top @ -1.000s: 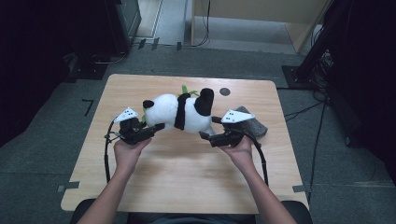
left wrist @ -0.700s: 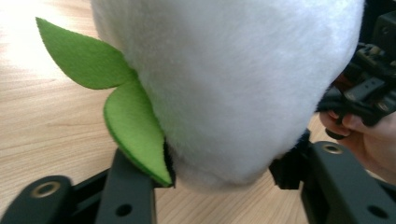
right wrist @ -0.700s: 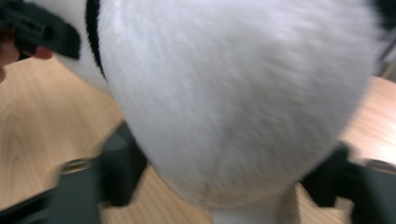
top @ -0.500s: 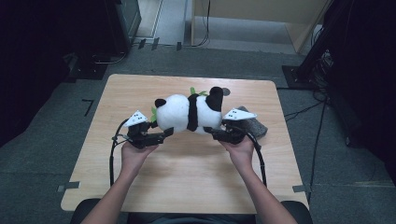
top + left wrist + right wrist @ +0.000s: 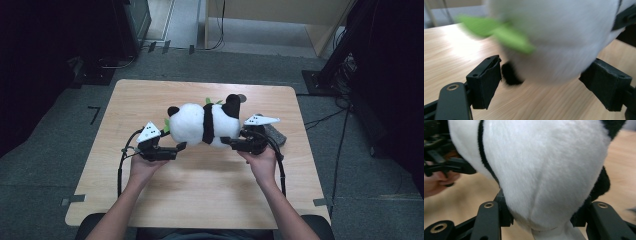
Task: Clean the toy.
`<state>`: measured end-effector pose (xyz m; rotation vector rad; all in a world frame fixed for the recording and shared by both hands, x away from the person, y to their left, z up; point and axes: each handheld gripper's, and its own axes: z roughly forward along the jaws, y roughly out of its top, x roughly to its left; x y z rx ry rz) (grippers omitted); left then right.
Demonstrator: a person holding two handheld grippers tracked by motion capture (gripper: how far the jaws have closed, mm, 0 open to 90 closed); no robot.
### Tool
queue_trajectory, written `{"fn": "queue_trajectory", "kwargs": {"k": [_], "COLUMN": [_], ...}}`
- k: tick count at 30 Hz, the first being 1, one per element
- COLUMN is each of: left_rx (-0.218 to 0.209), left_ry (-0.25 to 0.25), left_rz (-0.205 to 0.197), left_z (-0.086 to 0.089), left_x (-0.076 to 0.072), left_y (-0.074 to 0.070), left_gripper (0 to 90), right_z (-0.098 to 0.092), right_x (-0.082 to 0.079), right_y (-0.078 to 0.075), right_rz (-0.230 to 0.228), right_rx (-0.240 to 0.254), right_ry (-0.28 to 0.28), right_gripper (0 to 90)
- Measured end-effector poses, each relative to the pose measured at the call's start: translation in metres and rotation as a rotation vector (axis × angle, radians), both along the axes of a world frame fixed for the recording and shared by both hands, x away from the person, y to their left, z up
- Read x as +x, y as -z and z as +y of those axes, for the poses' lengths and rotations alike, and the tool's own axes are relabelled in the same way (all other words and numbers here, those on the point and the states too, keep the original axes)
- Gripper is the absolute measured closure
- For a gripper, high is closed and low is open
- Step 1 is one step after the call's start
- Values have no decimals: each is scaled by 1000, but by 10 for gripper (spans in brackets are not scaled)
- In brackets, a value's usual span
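A black-and-white panda plush (image 5: 200,125) hangs level just above the wooden table (image 5: 150,100), between my two grippers. My right gripper (image 5: 226,141) is shut on its rear end; the right gripper view shows both pads pressed into the white fur (image 5: 544,170). These jaws (image 5: 544,217) closed onto the plush and have just eased a little. My left gripper (image 5: 181,146) is open at the panda's head end, its jaws having just been opening. In the left gripper view the white body (image 5: 554,37) and a green leaf (image 5: 506,35) hover over the spread jaws (image 5: 546,80), blurred.
A grey object (image 5: 275,134) lies on the table behind my right hand, and a small dark round mark (image 5: 241,97) sits near the far edge. Dark equipment and cables stand on the floor around the table.
The left jaws opened and let go of the panda's head end. The right jaws closed on its rear. The plush swung from tilted to level and shifted slightly right.
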<state>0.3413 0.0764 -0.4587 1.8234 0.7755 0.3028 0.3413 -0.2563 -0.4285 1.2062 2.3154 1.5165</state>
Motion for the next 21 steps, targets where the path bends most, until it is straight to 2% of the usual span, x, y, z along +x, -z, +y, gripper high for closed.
{"fn": "queue_trajectory", "kwargs": {"k": [2,4,5,6,7,8,9,10,11,12,13,14,15,16,18,19,20,21], "left_rx": [15,13,21,27,26,19,-19,-19,-40,-79,-79,-96,-110,-123,-147,-158,-166,-169], "left_ry": [6,16,12,12,7,1,-8,-8,-12,-14,-14,-21,-30,-51,-68,-73,-63,-54], "left_rz": [15,69,69,66,71,76,95,95,112,138,138,145,155,160,171,178,186,192], "left_z": [0,3,3,2,2,2,5,5,7,12,12,16,19,23,30,33,35,36], "left_x": [1,4,4,3,3,3,4,4,6,9,9,9,10,11,12,12,13,13], "left_y": [1,1,0,-1,-3,-5,-7,-7,-9,-12,-12,-14,-15,-17,-19,-19,-20,-20], "left_gripper": [206,322,381,475,511,511,546,557,557,565,566,566,569,569,569,568,565,565], "right_z": [6,9,10,12,11,11,8,8,6,1,1,-2,-5,-5,-9,-11,-12,-12], "right_x": [-1,-2,-1,0,1,1,4,4,5,5,5,4,1,1,-3,-3,-5,-5], "right_y": [2,3,3,5,5,5,7,7,7,7,7,6,4,4,4,5,7,7], "right_rz": [13,14,15,3,-13,-13,-26,-26,-44,-83,-83,-100,-163,-163,-215,-229,-251,-251], "right_rx": [-3,-20,-30,-51,-59,-59,-47,-47,-38,-13,-13,-2,-7,-7,-44,-70,-131,-131], "right_ry": [-18,-22,-29,-29,-34,-34,-42,-42,-48,-58,-58,-66,-72,-72,-64,-61,-70,-70], "right_gripper": [490,472,457,400,365,365,291,291,269,256,256,256,263,263,331,381,516,516]}}
